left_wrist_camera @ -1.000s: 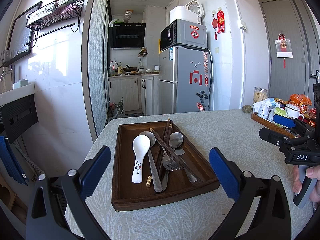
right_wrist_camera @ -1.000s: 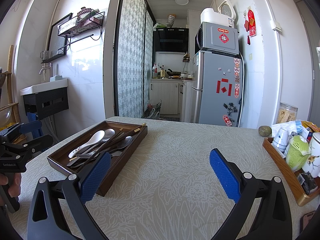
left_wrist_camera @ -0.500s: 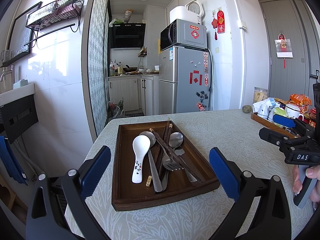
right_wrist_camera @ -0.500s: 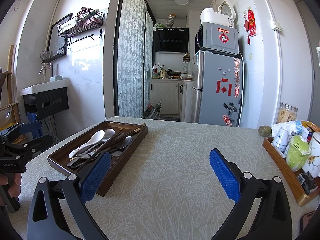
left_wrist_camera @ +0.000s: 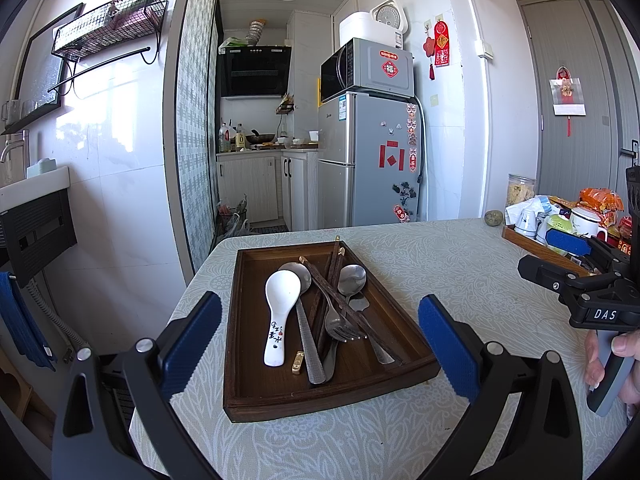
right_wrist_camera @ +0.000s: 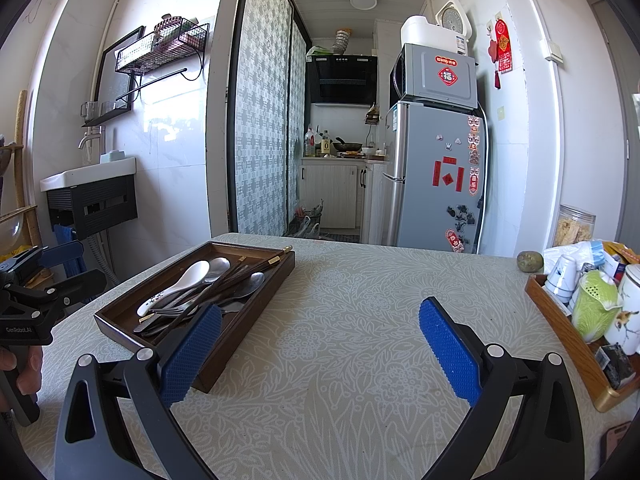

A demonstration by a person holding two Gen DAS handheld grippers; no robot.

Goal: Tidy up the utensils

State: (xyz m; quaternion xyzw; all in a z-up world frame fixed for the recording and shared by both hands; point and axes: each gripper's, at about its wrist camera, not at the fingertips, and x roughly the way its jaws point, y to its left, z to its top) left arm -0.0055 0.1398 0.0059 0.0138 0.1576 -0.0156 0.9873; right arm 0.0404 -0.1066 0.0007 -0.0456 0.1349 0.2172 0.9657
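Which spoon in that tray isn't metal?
The white ceramic spoon, leftmost in the wooden tray, with painted characters on its handle. The other spoons are shiny steel.

Your table [right_wrist_camera: 344, 344]: pale leaf-patterned cloth over the whole top. On it you have: a dark wooden tray [left_wrist_camera: 260, 400] of utensils at the left edge; a lighter tray [right_wrist_camera: 560, 320] of cups and packets at the right; a small round greenish lump [right_wrist_camera: 529, 261] at the far edge.
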